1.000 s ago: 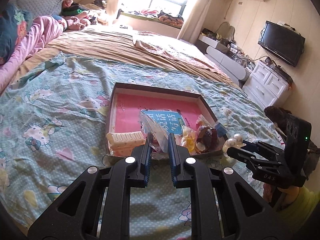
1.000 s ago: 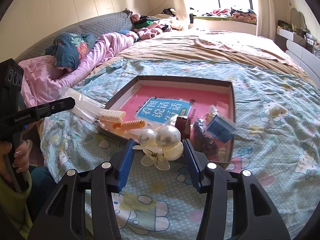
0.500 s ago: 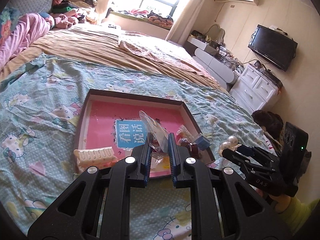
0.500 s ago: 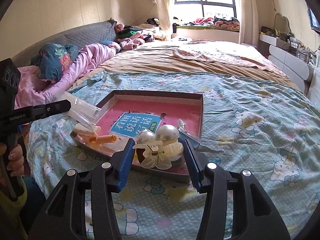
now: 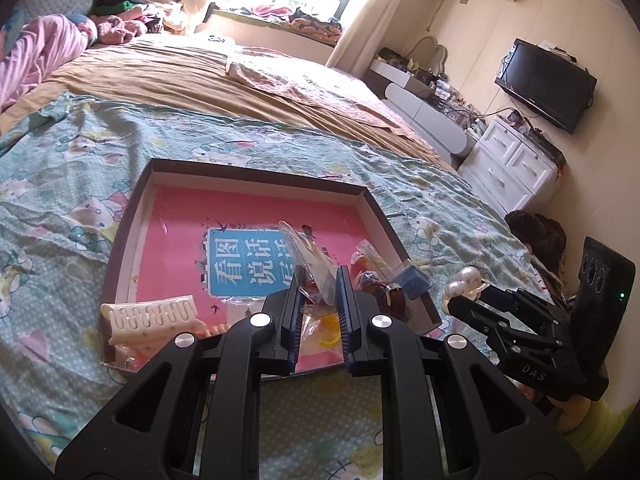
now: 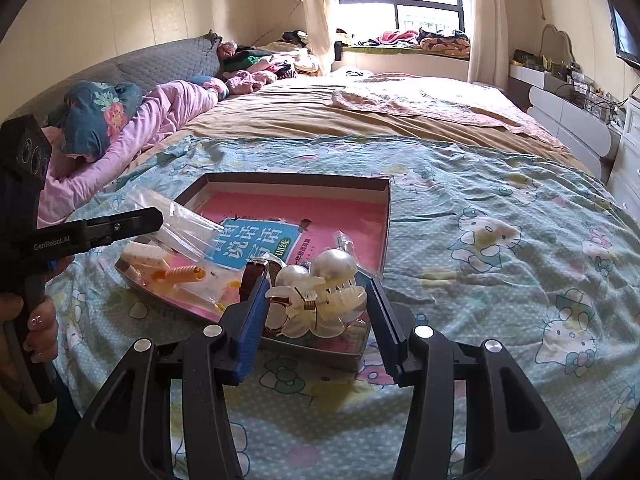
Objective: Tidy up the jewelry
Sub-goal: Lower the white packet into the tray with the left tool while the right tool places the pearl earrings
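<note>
A brown tray [image 5: 256,168] with a pink book in it lies on the bed. My left gripper [image 5: 319,280] is shut on a clear plastic bag [image 5: 308,256], which hangs over the tray's near edge. In the right wrist view this left gripper [image 6: 154,220] reaches in from the left with the bag [image 6: 180,224]. My right gripper [image 6: 318,292] is shut on a pearl hair clip [image 6: 320,292] above the near right corner of the tray [image 6: 300,178]. In the left wrist view the right gripper [image 5: 454,304] shows at the right with the pearl clip [image 5: 466,280].
In the tray lie a white hair clip [image 5: 150,316], an orange spiral piece [image 6: 180,274], a brown watch [image 6: 252,276], a small blue box [image 5: 414,280] and several small bags. A Hello Kitty sheet [image 6: 500,240] covers the bed. White drawers [image 5: 512,168] stand to the right.
Both grippers have come closer to the tray. The bag now hangs over the tray's near edge. The pearl clip has moved from in front of the tray to above its near corner.
</note>
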`<action>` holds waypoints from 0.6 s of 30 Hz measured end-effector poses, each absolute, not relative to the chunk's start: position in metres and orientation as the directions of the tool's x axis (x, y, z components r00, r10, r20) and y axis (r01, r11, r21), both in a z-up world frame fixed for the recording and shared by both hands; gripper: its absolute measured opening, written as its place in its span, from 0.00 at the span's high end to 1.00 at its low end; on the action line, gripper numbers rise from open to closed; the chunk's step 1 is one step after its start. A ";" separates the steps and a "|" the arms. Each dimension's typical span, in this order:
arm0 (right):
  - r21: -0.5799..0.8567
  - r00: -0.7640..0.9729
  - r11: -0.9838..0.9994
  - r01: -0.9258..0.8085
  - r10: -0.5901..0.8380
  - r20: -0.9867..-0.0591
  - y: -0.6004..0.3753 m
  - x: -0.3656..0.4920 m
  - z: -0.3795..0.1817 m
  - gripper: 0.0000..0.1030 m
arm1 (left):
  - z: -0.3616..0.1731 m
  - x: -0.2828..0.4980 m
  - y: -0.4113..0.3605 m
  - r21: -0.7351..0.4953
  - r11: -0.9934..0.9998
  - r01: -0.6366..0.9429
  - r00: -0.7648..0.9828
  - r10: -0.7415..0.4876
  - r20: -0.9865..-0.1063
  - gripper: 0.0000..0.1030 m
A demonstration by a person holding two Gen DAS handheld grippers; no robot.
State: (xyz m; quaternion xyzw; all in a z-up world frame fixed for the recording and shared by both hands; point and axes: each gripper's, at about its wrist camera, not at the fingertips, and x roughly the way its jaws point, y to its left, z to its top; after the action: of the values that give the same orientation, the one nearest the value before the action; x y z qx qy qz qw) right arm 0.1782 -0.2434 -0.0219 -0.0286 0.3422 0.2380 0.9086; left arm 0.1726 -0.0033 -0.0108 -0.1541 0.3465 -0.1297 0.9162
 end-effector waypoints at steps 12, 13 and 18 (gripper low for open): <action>0.086 0.628 0.872 -0.482 0.412 -0.661 -0.229 0.179 -0.037 0.53 | -0.028 0.183 -0.011 -0.395 0.904 0.161 0.692 -0.389 -0.608 0.91; 0.086 0.624 0.871 -0.484 0.412 -0.663 -0.228 0.180 -0.039 0.53 | -0.030 0.184 -0.011 -0.396 0.904 0.160 0.690 -0.390 -0.610 0.91; 0.080 0.616 0.868 -0.491 0.410 -0.673 -0.223 0.181 -0.045 0.53 | -0.036 0.187 -0.008 -0.391 0.909 0.142 0.681 -0.376 -0.629 0.91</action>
State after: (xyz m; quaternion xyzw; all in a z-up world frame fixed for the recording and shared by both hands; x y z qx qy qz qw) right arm 0.1813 -0.2233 -0.0446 -0.0559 0.3592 0.2511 0.8971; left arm 0.1865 -0.0081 -0.0363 -0.1571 0.3729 -0.1435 0.9032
